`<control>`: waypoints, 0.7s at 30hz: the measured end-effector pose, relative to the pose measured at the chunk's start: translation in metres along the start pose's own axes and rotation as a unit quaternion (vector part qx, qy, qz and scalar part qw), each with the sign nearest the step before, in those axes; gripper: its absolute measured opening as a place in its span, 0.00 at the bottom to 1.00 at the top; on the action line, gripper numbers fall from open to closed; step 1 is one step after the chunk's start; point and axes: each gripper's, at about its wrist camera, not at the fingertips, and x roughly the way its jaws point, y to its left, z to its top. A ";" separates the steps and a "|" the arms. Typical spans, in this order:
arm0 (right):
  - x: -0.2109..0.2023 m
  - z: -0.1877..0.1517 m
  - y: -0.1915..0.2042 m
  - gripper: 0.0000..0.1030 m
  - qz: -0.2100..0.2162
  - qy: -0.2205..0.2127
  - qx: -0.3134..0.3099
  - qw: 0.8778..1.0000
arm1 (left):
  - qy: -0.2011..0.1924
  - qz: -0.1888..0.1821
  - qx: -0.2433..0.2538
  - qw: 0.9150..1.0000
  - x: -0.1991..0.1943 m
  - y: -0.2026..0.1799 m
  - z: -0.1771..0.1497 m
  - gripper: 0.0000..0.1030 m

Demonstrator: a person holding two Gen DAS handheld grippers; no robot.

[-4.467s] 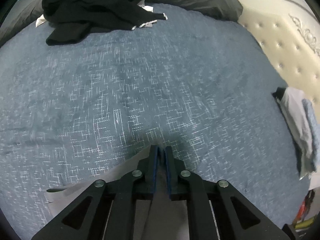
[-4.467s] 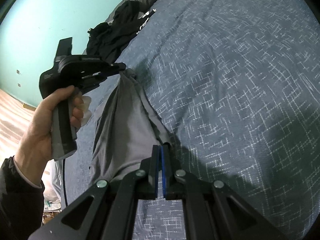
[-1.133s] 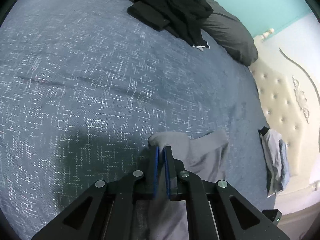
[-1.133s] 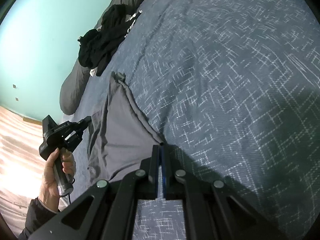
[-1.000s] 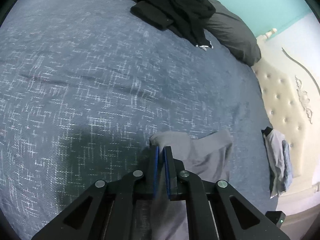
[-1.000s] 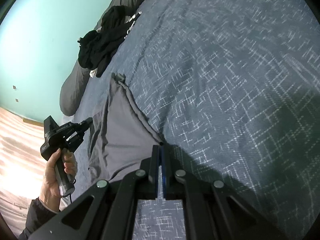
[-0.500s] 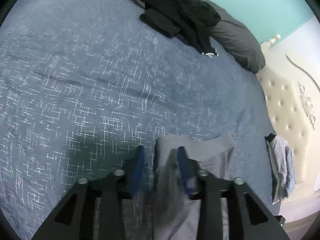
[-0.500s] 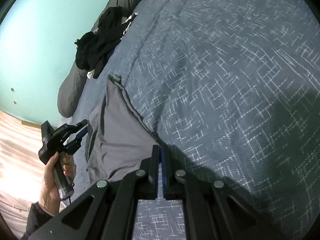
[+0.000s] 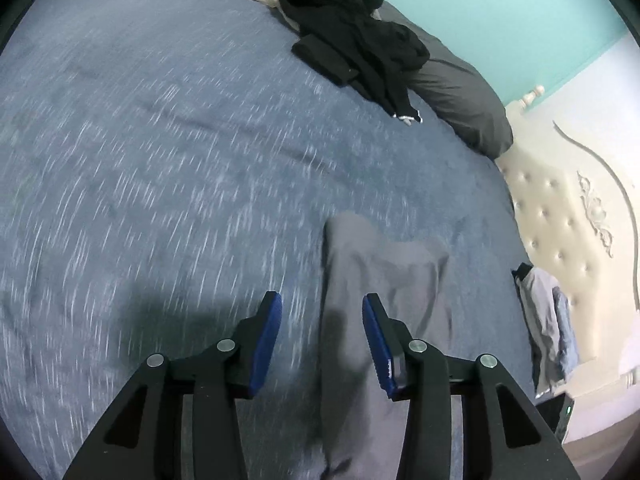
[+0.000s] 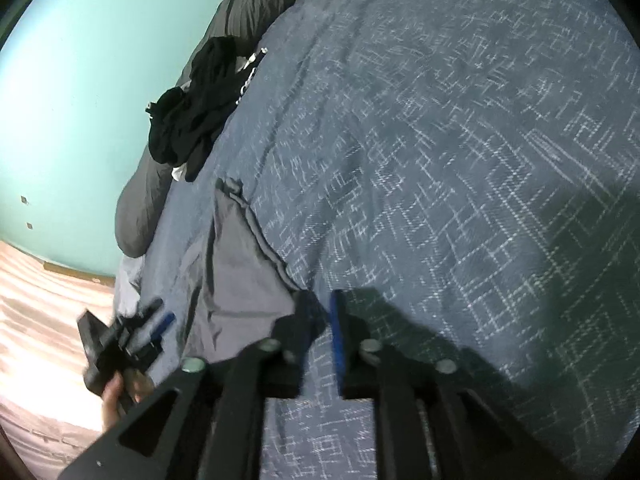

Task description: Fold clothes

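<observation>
I am letting go with both tongs at once. My left tongs (image 9: 322,334) are standing well apart now, the blue pads clear of the cloth, where a second ago they were pinched shut on the edge of the grey garment (image 9: 384,280); its near strip is passing between the open jaws, but nothing is pressing on it. My right tongs (image 10: 320,320) have just been opening too, and are standing at a narrower gap, with the garment's corner lying just beside the left pad rather than clamped in it (the blur makes the exact edge hard to read).

The garment (image 10: 236,280) is lying on the blue bedspread (image 9: 160,160), near the edge of the bed closest to me, stretched in a long, narrow, folded shape running away towards the dark pillow (image 9: 460,100). It is resting on its own weight now, no longer hanging from either pair of tongs as it was a few seconds back.

I am reading this as one fold laid down and released, so the piece is partly folded and not yet a tidy packet. The next grip is probably going to be at one end, to bring it over the other. The heap of black clothes (image 9: 352,28) by the pillow is waiting untouched, and a small stack of folded things (image 9: 548,320) is sitting by the headboard (image 9: 560,220).
</observation>
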 end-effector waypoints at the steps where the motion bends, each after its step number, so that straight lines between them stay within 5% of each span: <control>1: 0.001 0.000 0.002 0.29 0.001 -0.001 -0.002 1.000 | 0.001 0.002 0.001 1.000 0.000 0.002 -0.005 0.45; 16: 0.026 0.006 0.063 0.29 -0.005 -0.006 -0.103 0.995 | 0.022 0.005 0.061 0.998 0.003 -0.007 -0.030 0.45; 21: 0.040 0.028 0.106 0.29 -0.030 -0.003 -0.173 0.984 | 0.030 0.004 0.072 0.997 0.000 -0.007 -0.033 0.45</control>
